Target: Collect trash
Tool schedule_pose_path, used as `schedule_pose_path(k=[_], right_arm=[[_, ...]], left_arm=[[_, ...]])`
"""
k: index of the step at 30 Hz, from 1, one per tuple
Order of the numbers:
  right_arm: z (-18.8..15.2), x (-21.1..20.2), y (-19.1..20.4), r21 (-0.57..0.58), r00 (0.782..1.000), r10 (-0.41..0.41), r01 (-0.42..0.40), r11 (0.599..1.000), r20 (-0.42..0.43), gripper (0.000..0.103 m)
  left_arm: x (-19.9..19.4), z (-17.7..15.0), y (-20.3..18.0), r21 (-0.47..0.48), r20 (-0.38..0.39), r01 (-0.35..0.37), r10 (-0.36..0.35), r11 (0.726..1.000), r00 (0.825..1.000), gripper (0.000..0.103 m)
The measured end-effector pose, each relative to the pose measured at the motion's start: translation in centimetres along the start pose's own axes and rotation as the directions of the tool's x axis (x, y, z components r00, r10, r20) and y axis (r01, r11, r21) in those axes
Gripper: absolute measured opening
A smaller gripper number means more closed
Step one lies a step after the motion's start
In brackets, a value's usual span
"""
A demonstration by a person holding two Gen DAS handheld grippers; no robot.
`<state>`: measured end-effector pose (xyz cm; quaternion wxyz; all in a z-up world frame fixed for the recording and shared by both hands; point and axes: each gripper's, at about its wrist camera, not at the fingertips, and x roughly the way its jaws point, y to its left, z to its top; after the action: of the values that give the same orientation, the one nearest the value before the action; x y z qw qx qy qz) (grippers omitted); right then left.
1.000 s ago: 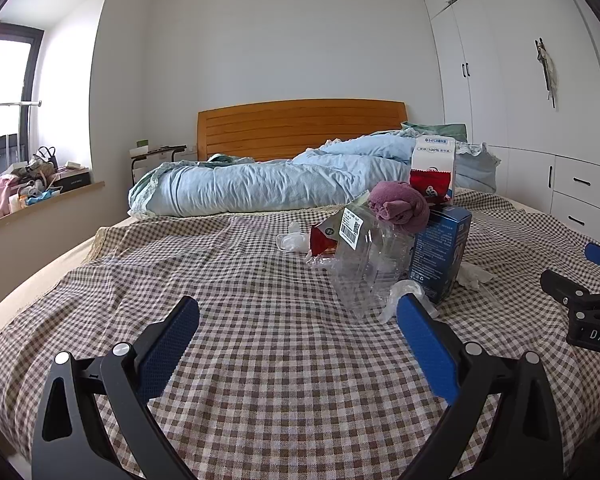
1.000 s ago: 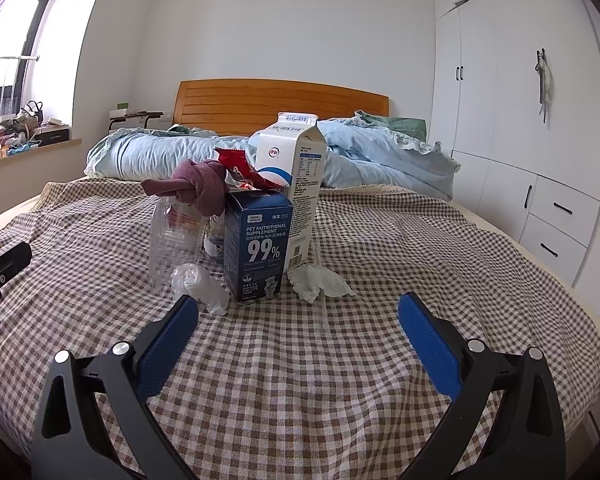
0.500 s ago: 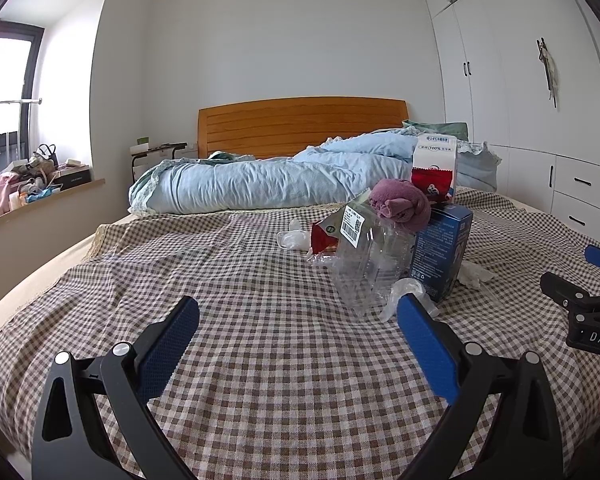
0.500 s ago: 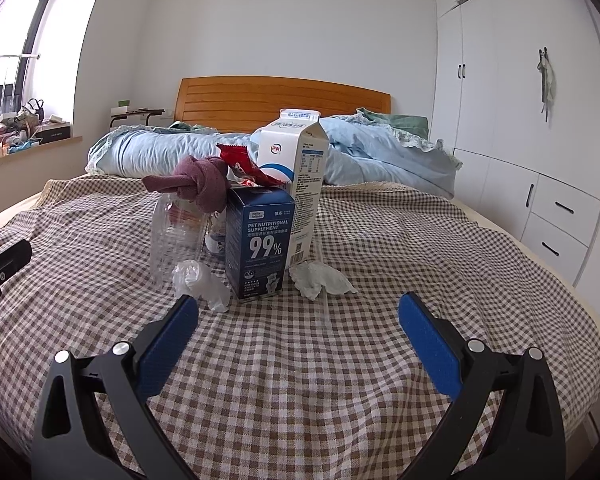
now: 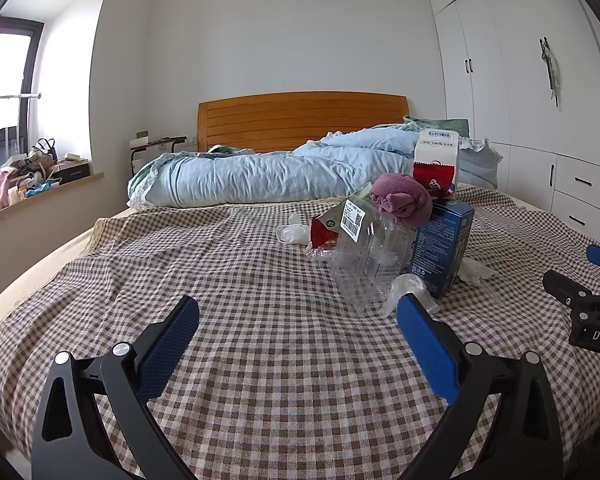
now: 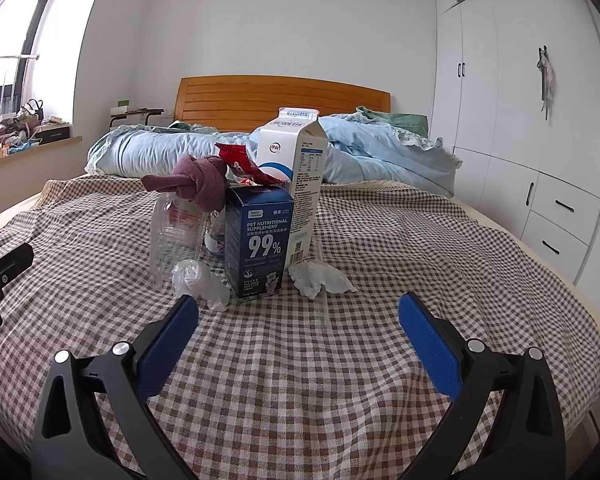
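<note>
Little changed over the last second: both grippers, left [image 5: 298, 330] and right [image 6: 298, 330], held apart, empty; dark-blue cardboard supplement box [image 6: 259, 240] not yet approached.

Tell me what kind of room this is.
A bedroom, evidently: a bed with a wooden headboard, a rumpled blue duvet, and white built-in wardrobes along the wall.

Black left gripper [image 5: 298, 318] and right gripper [image 6: 299, 318], silver screws, blue textured finger pads [image 5: 168, 346]
</note>
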<state>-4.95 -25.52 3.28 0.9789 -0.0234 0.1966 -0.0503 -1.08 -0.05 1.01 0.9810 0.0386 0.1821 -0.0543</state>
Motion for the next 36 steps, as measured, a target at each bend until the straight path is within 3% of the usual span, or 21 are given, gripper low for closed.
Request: schedule_pose_path(k=[8,15,19,25,28,32,34,36], right_arm=[[0.2,-0.2,-0.1,0.010,1.000,0.010,-0.010,1.000,0.015,0.097],[1.8,-0.6,-1.3,0.104,0.997,0.026,-0.033,0.994,0.067,0.097],[3.5,-0.2,-1.7,0.112,0.996,0.017,-0.027,0.993,0.087,0.097],[5.4,1.4,-3.5,0.168,0.994,0.044,-0.060,0.984,0.101,0.097],[6.7,3.2,-4.1,0.147,0.996,0.081,-0.086,0.985,0.039,0.097],[8.8,4.5,-5.1,0.153,0.990,0.131,-0.139,0.978,0.059,0.097],[10.1,5.5,-5.3,0.145,0.987,0.150,-0.158,0.977,0.063,0.097],[11.3,7.1,-5.0,0.112,0.989,0.141,-0.144,0.983,0.037,0.097]], left_arm=[[0.4,-0.2,0.2,-0.021,-0.009,0.005,-0.005,1.000,1.000,0.096],[2.1,0.5,-0.6,0.004,0.022,-0.025,0.025,1.000,0.999,0.096],[3.4,2.3,-0.7,-0.036,0.024,0.030,-0.029,0.999,0.999,0.096],[6.6,6.3,-2.6,-0.018,-0.025,0.125,-0.125,0.992,0.992,0.094],[8.9,8.0,-3.6,-0.069,-0.093,0.220,-0.226,0.973,0.970,0.079],[11.4,9.3,-4.8,-0.086,-0.117,0.278,-0.287,0.957,0.951,0.057],[12.4,9.6,-4.8,-0.122,-0.121,0.319,-0.333,0.940,0.935,0.030],[13.3,9.5,-5.1,-0.136,-0.144,0.359,-0.377,0.923,0.915,0.016]])
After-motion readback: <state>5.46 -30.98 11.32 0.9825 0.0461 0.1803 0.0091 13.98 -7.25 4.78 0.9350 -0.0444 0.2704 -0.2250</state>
